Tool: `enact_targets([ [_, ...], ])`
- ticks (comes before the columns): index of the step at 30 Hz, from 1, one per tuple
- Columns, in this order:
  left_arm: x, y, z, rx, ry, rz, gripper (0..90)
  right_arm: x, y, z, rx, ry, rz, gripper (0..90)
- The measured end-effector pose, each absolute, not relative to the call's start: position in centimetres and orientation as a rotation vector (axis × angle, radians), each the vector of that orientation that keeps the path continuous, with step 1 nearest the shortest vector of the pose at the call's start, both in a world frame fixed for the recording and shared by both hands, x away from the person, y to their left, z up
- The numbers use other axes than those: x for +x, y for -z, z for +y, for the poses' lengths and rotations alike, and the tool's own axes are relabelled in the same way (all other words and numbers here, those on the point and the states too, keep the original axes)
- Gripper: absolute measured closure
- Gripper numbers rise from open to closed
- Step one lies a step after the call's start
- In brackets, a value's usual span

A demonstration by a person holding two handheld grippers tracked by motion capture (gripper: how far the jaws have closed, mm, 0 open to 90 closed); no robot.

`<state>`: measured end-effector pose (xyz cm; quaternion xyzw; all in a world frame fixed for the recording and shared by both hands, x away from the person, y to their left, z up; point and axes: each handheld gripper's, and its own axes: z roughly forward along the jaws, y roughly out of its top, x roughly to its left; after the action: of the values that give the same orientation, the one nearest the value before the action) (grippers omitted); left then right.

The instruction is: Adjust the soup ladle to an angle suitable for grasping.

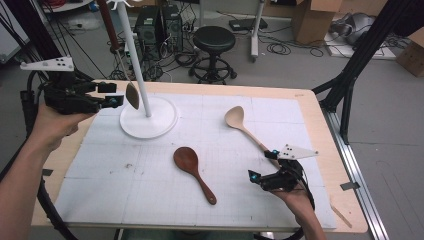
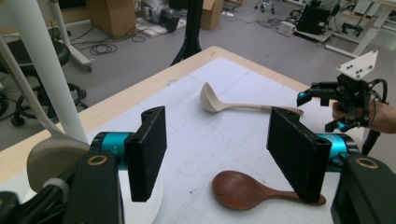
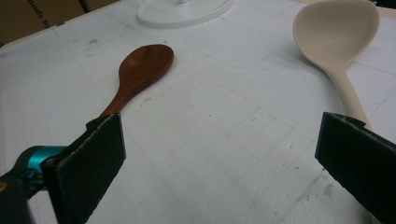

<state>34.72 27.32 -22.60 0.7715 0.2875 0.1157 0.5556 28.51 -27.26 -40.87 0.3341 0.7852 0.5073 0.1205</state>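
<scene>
With both my tongs released, right gripper (image 1: 263, 165) sits nearest the pale ladle (image 1: 242, 125), whose handle runs toward it.

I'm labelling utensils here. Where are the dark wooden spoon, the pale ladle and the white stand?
dark wooden spoon (image 1: 185, 159), high view, bowl.
pale ladle (image 1: 234, 118), high view, bowl.
white stand (image 1: 165, 122), high view, round base.

Grey floor (image 1: 280, 70) with black stool (image 1: 214, 40), cardboard boxes (image 1: 312, 17), loose cables (image 1: 280, 48).

Left gripper (image 1: 112, 95) raised, fingers apart, right gripper (image 1: 263, 165) low, fingers wide
</scene>
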Motion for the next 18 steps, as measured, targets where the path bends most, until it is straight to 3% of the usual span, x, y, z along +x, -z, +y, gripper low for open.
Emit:
enact_targets([
  [18, 32.9, 25.6, 26.8, 1.832, -0.257, 0.664, 31.4, 28.5, 40.8, -27.3, 0.984, -1.448, 2.294, 0.9],
])
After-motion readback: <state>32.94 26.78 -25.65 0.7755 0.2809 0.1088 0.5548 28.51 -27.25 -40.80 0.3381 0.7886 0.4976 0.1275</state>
